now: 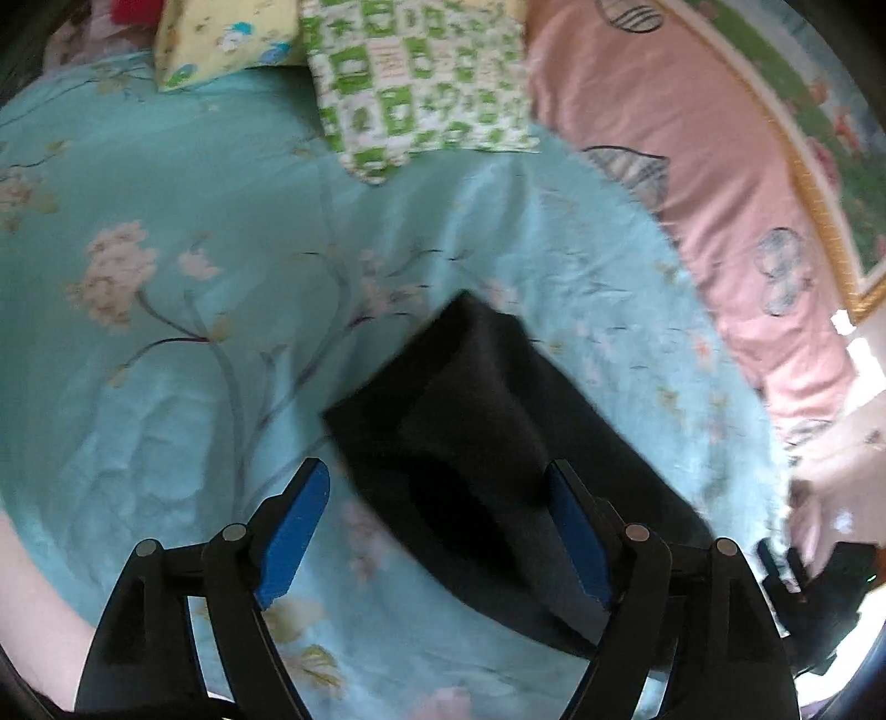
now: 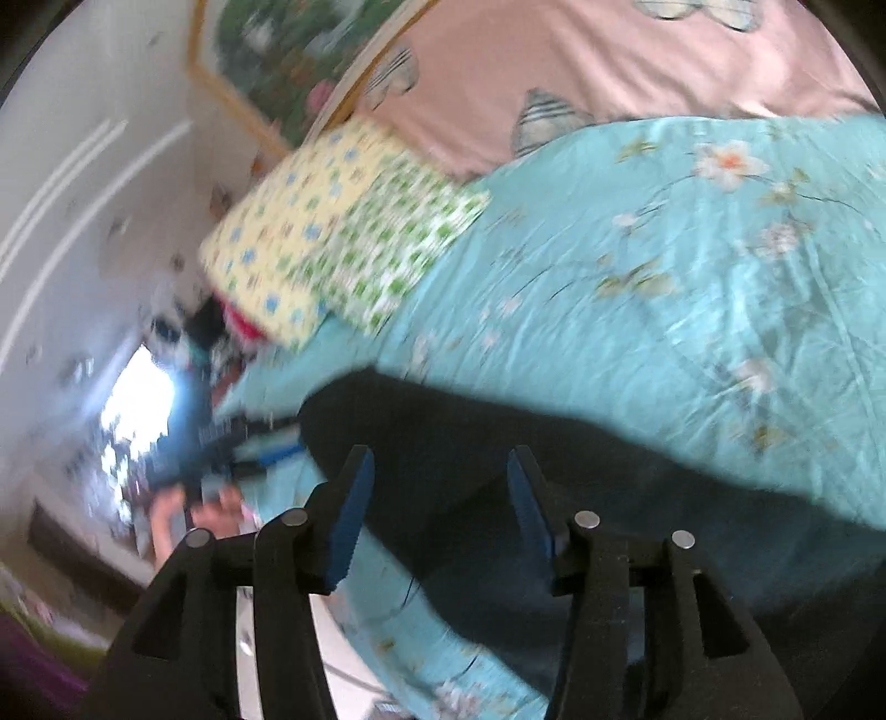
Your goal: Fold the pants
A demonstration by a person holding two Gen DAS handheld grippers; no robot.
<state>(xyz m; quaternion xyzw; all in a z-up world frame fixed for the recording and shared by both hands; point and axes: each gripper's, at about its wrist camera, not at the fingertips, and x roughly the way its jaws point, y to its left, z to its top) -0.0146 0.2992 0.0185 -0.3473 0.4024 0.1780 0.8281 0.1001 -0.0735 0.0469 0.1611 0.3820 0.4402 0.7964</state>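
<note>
Both tools, left tool (image 1: 437,531) and right tool (image 2: 437,515), gape wide, gripping nothing. My dark folded fabric pants (image 1: 498,443) lie near the turquoise floral bed's (image 1: 166,387) near edge. Risk: a single-layer pinch would undo the fold.

No readable text anywhere: the green-checked pillow (image 1: 421,83) carries small printed squares, but blur leaves any lettering on them illegible, and nothing else shows writing.

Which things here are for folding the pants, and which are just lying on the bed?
For the job: black pants, left gripper, right gripper.
Just lying about: green pillow, yellow pillow, pink quilt, blue flowery bedsheet.
</note>
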